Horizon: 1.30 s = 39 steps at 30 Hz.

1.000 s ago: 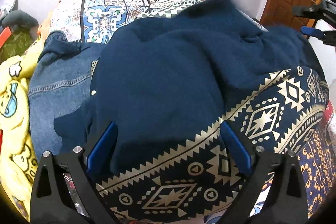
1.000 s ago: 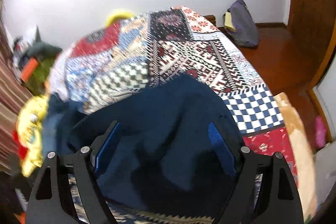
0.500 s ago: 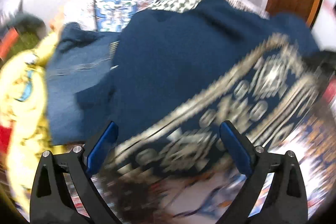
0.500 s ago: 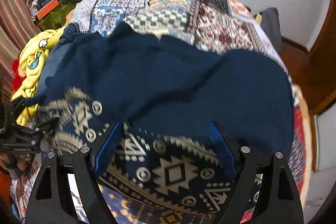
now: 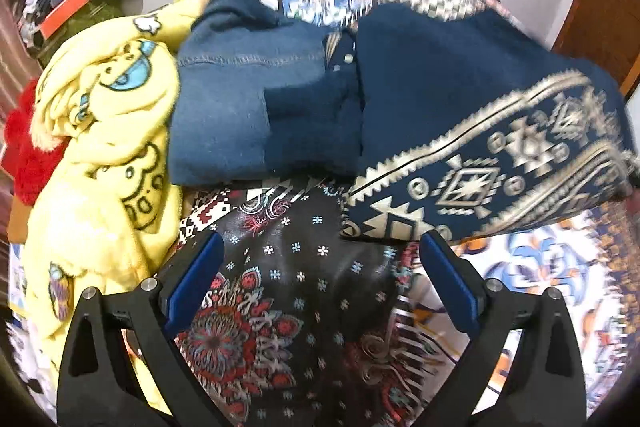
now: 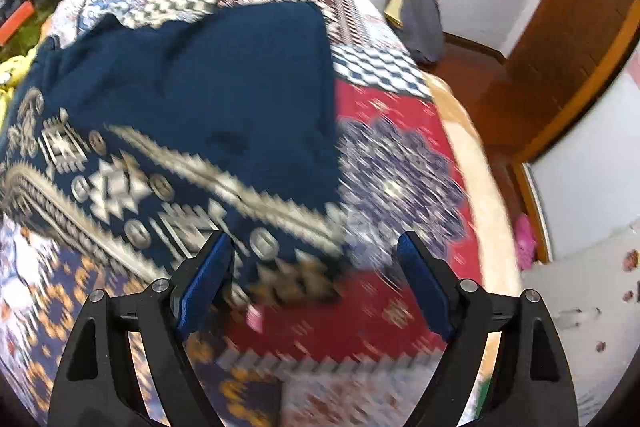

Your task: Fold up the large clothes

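Both the left gripper [image 5: 318,281] and the right gripper [image 6: 312,279] spread wide, grasping nothing, just short of the navy patterned garment [image 5: 460,131] lying folded on the bedspread [image 5: 304,291]. Risk, as a guess: snagging bedspread together with the garment's near hem, or dragging jeans [image 5: 240,107] touching its left side. Right of the garment, bare bedspread up to the bed edge [image 6: 476,163].

Home bedroom: patchwork bedspread [image 6: 380,155], wooden door [image 6: 560,39], heaped clothes [image 5: 100,131].
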Available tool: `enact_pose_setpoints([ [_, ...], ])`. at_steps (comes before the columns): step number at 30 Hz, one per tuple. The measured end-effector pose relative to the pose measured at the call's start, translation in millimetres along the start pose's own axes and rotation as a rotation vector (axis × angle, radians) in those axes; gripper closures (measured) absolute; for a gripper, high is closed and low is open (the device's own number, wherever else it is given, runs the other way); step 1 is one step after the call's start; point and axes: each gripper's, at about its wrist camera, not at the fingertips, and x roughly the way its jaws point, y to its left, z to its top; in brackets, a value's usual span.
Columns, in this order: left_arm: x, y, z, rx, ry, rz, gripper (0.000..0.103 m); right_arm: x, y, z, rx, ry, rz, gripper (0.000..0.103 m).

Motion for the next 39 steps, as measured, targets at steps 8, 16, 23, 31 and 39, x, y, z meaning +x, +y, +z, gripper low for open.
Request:
enact_pose_setpoints([
  [8, -11.7, 2.6, 1.4, -0.292, 0.033, -0.404, 0.006, -36.7, -16.0, -11.8, 0.077, -0.061, 0.057, 0.02],
  [16, 34.3, -5.7, -7.6, -0.495, 0.136, -0.569, 0.014, -49.4, 2.6, -8.2, 0.064, -0.107, 0.118, 0.02],
  [23, 51.5, 5.7, 12.5, -0.6, 0.05, -0.614, 0.014, -40.4, 23.8, 0.3, 0.026, -0.103, 0.135, 0.02],
  [31, 83.3, 14.1, 49.6, -0.674, -0.019, -0.569, 0.039, -41.7, 41.1, 7.6, -0.007, -0.111, 0.135, 0.02],
  [39, 84.6, 30.6, 54.2, -0.746, -0.066, -0.606, 0.083, -51.1, 55.3, 24.0, -0.002, -0.125, 0.153, 0.02],
])
